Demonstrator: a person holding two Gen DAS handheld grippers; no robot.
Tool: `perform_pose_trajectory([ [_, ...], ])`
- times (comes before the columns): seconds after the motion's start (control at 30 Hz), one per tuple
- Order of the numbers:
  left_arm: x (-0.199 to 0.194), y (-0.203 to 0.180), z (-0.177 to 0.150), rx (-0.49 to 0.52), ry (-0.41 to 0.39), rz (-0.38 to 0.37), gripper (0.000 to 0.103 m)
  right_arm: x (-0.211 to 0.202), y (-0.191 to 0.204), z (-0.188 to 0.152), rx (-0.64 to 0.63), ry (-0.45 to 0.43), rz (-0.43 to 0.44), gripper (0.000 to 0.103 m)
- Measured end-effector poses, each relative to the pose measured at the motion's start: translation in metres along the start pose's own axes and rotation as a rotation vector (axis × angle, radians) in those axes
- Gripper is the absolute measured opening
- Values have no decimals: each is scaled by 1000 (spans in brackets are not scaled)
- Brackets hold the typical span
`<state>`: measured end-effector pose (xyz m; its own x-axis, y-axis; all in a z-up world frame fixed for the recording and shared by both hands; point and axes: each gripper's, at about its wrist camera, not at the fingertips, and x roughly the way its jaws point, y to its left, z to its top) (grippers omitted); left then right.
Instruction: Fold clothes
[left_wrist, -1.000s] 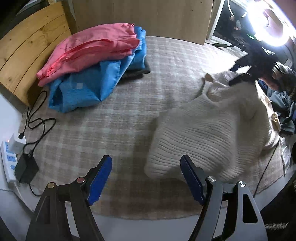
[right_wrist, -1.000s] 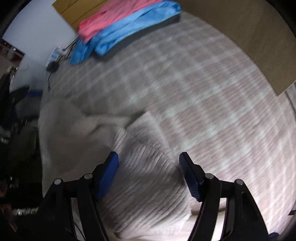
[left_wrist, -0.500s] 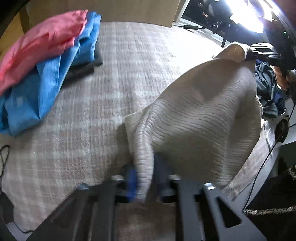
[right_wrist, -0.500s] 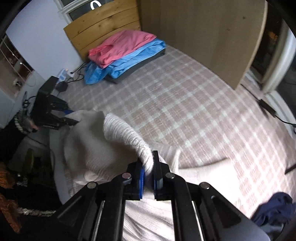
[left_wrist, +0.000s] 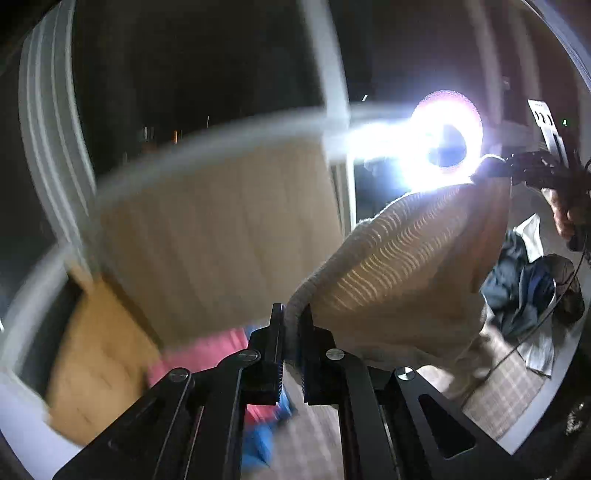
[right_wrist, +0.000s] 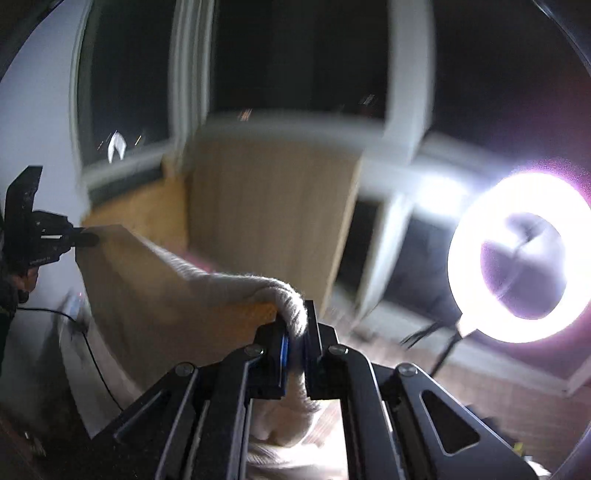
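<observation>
Against dark windows (right_wrist: 295, 55) and a ring light (right_wrist: 522, 258), the left gripper (left_wrist: 293, 343) and right gripper (right_wrist: 297, 347) each pinch the cream knit sweater (left_wrist: 399, 273), stretched between them.

We are seeing the bed (left_wrist: 517, 391) carrying pink (left_wrist: 207, 354) and blue (left_wrist: 258, 443) clothes and dark garments (left_wrist: 517, 295).

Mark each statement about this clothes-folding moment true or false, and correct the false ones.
1. The left gripper is shut on the cream knit sweater. True.
2. The right gripper is open and holds nothing. False: it is shut on the sweater's edge.
3. The sweater lies flat on the bed. False: it hangs raised between the two grippers.
4. A lit ring light shows in the right wrist view. True.
5. The pink garment is draped over the ring light. False: it lies low, behind the left gripper.
</observation>
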<state>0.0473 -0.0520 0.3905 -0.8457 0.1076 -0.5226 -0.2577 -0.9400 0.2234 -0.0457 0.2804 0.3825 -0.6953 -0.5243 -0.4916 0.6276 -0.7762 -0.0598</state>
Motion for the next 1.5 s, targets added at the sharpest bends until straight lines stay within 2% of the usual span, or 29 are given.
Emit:
perform_pose_trajectory([
  [0.13,-60,-13,49,120,-153,44,7,-87,1,35,-16,-140,-117,6],
  [0.27,-102,-14,70,168,-230,61,7,-149,18,49,-31,-231,-188,6],
  [0.5,-162,-16,63,218,-330,120,8,-191,50,48,-56,-298,-261,6],
  [0.63,-182,-14,43,229,-344,144,9,-203,65,42,-81,-317,-276,6],
  [0.73,-176,-9,31,227,-322,142,9,-192,71,36,-95,-307,-280,6],
  [0.77,-169,-8,30,218,-309,160,2,-184,69,33,-94,-292,-284,6],
  [0.83,-147,4,31,177,-271,207,0,-166,63,28,-88,-254,-294,6],
  [0.87,-131,17,33,132,-240,178,0,-151,55,26,-78,-224,-296,6],
  [0.93,-88,34,35,52,-173,90,0,-111,25,19,7,-152,-234,6],
  [0.97,-57,37,32,39,-118,92,0,-89,10,14,57,-119,-189,6],
  [1.0,-23,36,28,27,-55,74,0,-58,-7,6,80,-68,-200,6],
  [1.03,11,29,18,23,15,29,0,-24,-23,-4,96,-11,-229,6],
  [1.1,74,6,-10,27,149,-62,0,37,-46,-47,113,143,-246,6],
  [1.17,127,-37,-53,73,276,-184,3,98,-67,-94,129,303,-256,6],
  [1.2,146,-57,-70,100,321,-228,5,113,-71,-116,123,360,-267,6],
  [1.27,179,-88,-98,80,384,-323,7,125,-80,-156,110,447,-276,6],
  [1.37,214,-130,-136,15,468,-455,25,110,-100,-207,150,516,-274,6],
  [1.4,220,-142,-145,-9,491,-488,32,100,-110,-217,186,522,-266,6],
  [1.5,248,-180,-161,-25,544,-522,35,77,-128,-224,244,527,-257,6],
])
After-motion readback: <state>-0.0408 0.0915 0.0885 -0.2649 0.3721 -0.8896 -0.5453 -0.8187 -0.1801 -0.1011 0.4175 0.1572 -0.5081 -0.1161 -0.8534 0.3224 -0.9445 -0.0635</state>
